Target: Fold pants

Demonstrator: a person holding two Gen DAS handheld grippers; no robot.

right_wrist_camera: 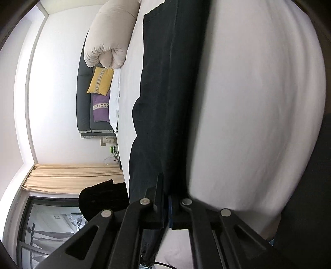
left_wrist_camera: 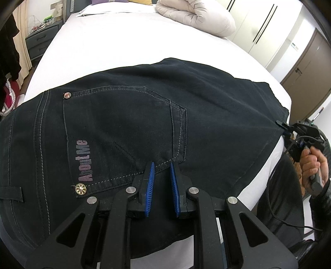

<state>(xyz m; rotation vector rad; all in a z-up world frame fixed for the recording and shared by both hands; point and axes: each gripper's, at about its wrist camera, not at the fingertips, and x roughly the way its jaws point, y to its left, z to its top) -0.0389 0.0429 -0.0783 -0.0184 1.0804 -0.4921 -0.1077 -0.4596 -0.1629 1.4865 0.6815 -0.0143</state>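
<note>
Dark navy pants (left_wrist_camera: 128,115) lie folded on the white bed (left_wrist_camera: 99,45), back pocket with a purple logo facing up. My left gripper (left_wrist_camera: 162,165) hovers just over the pocket's lower edge, its blue-padded jaws a little apart and empty. My right gripper (left_wrist_camera: 285,129) shows at the far right of the left wrist view, at the pants' right edge. In the right wrist view it (right_wrist_camera: 166,198) is rolled sideways and shut on the edge of the pants (right_wrist_camera: 161,93).
A rolled beige duvet (left_wrist_camera: 198,16) lies at the head of the bed, with yellow (right_wrist_camera: 101,80) and purple (right_wrist_camera: 101,107) pillows beyond. A grey dresser (left_wrist_camera: 41,41) stands left of the bed. Wardrobe doors (left_wrist_camera: 266,27) and a brown door (left_wrist_camera: 306,64) stand to the right.
</note>
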